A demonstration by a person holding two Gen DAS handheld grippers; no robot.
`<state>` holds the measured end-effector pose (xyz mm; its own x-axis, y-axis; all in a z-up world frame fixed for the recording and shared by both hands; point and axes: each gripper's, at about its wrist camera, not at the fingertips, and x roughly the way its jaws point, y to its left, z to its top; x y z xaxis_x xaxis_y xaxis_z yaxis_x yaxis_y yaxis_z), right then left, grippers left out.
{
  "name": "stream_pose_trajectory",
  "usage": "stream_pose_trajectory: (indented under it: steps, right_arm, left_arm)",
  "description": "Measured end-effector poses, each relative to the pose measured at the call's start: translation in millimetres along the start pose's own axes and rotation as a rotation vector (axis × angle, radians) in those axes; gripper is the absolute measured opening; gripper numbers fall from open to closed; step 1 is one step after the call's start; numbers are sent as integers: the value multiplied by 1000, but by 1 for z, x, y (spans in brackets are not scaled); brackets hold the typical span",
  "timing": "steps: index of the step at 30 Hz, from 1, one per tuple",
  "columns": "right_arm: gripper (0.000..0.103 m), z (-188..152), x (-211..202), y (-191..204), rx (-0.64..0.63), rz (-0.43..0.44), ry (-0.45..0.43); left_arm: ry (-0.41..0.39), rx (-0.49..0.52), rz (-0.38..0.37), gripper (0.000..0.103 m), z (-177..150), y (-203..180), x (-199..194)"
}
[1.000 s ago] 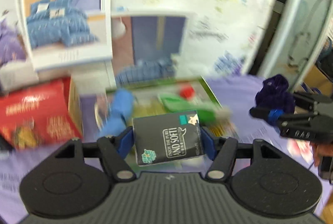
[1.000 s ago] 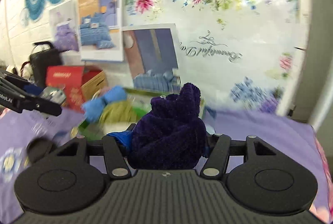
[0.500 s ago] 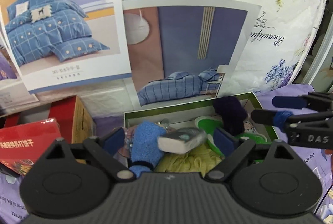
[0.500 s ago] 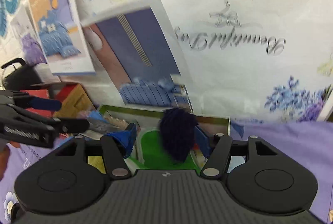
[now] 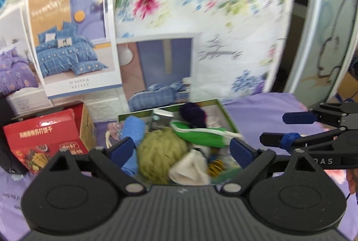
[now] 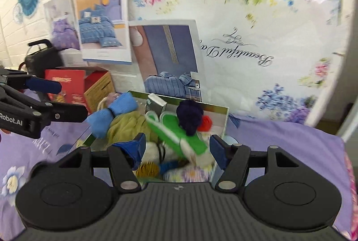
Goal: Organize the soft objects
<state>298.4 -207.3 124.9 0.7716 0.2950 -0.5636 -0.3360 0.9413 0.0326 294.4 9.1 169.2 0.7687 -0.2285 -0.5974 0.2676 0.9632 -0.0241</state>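
Note:
A green-rimmed box (image 5: 226, 111) (image 6: 225, 120) stands against the wall, filled with soft things. In it lie a dark purple cloth (image 5: 193, 115) (image 6: 189, 116), a tissue pack (image 5: 161, 121) (image 6: 156, 103), a blue roll (image 5: 133, 132) (image 6: 113, 114), an olive bundle (image 5: 161, 154) (image 6: 127, 125) and a green slipper (image 5: 199, 135) (image 6: 179, 133). My left gripper (image 5: 182, 150) is open and empty in front of the box; it also shows in the right wrist view (image 6: 64, 101). My right gripper (image 6: 177, 149) is open and empty, and appears at the right of the left wrist view (image 5: 277, 129).
A red carton (image 5: 47, 135) (image 6: 78, 86) stands left of the box, with a dark bag (image 6: 42, 57) behind it. Posters and a floral sheet (image 6: 246, 39) cover the wall behind. A purple flowered cloth (image 6: 279, 140) covers the table.
A second ago the left gripper held the tissue pack and the right held the purple cloth. Both were let go into the box, and both grippers have drawn back from it.

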Motion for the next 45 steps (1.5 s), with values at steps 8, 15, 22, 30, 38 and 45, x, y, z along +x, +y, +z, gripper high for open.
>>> stream_pose_trajectory:
  steps: [8,15,22,30,38,45]
  right_arm:
    - [49,-42,-84,28,29,-6,-103]
    - [50,-90,-118,61,131,-10,-239]
    - [51,-147,-116,92,268,-157,-315]
    - [51,-199,-90,90,393,-164,-231]
    - [52,-228,-88,93,377,-202,-194]
    - [52,-234,-87,96,368,-173,-157]
  left_arm:
    - [-102,-13,-29,98,-40,-36,-83]
    - [-141,-27,13,98,-79,-45,-117]
    - [-135,-87,74,98,-130,-50,-123]
    - [-42,-88,134,98,-197,-65,-98]
    - [9,-145,159,98,-227,-53,-87]
    - [42,-162,222,98,-234,-43,-81]
